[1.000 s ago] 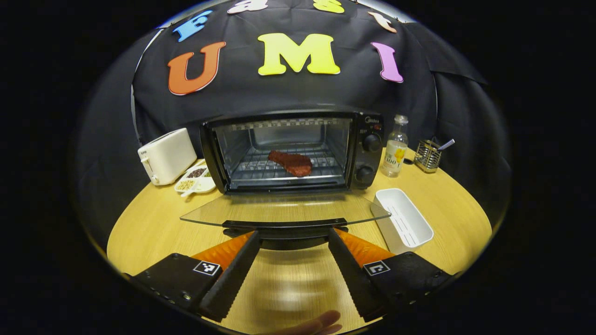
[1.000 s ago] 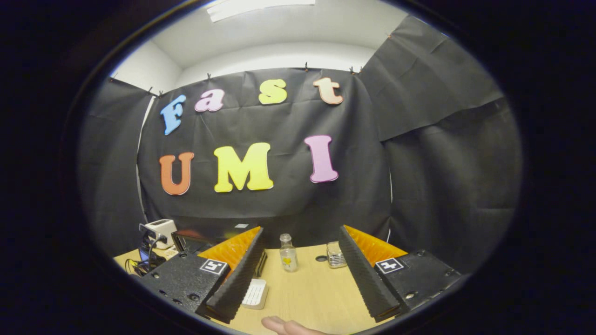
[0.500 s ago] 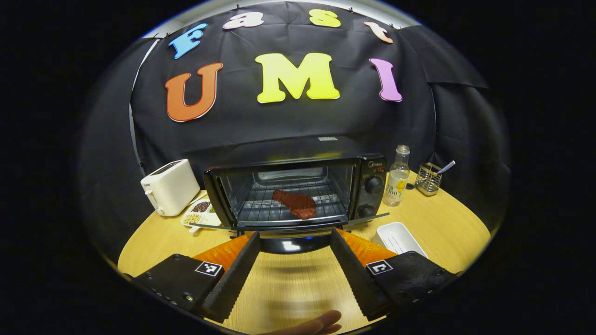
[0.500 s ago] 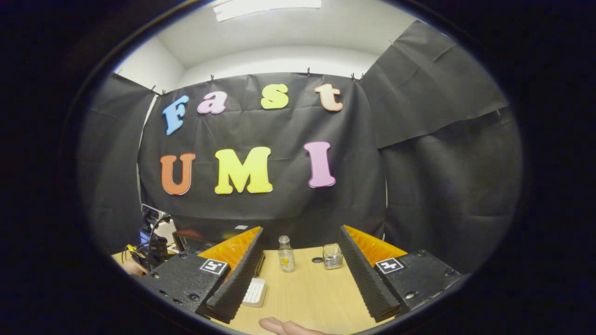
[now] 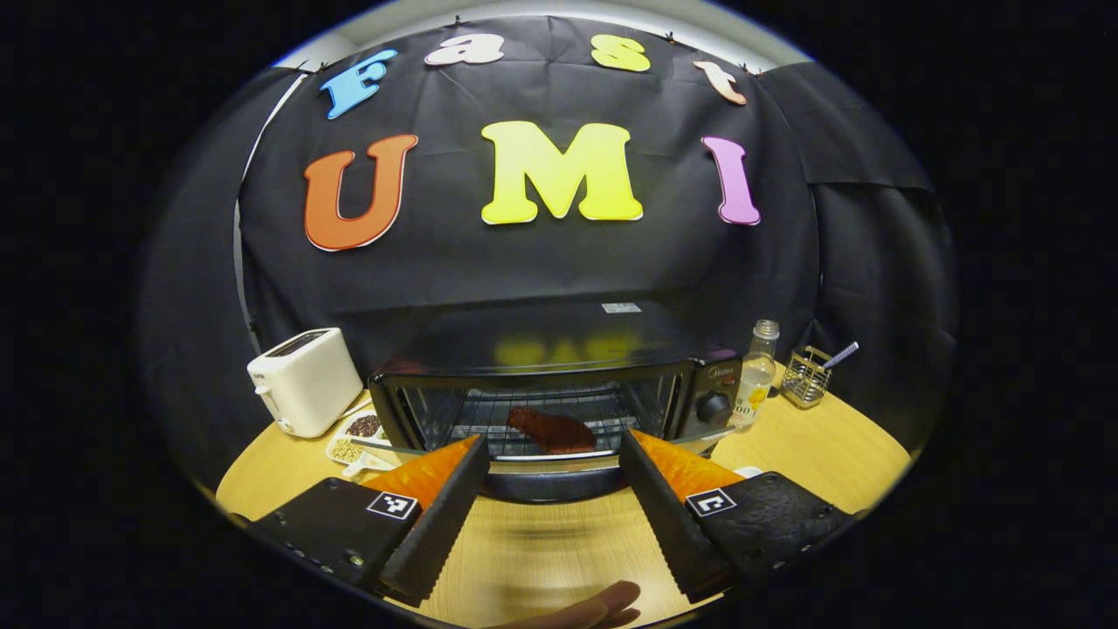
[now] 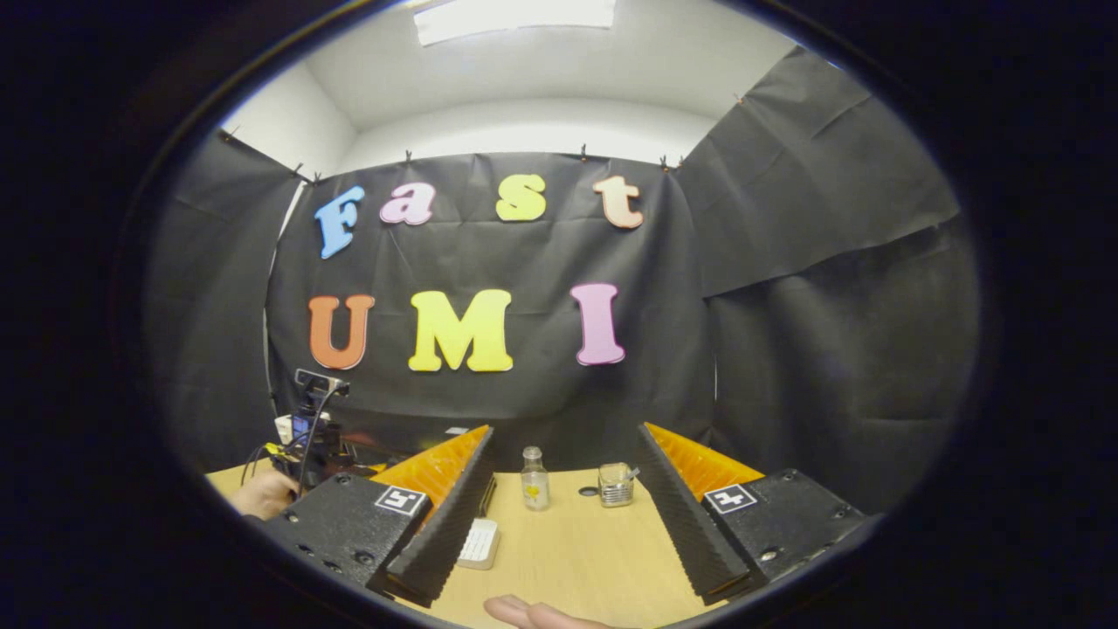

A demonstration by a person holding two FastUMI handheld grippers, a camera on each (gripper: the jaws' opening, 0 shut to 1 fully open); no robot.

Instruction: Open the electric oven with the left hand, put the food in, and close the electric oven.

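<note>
Door higher between left gripper fingers

The left gripper points forward and level, its fingers spread wide with nothing pressed between them. The right gripper is also level, fingers wide apart and empty. A fingertip shows below it.

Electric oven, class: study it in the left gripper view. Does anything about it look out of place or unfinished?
The electric oven is not shut: its glass door is partly raised, between the open left gripper fingers. The meat lies on the rack inside. Nothing looks spilled.
</note>
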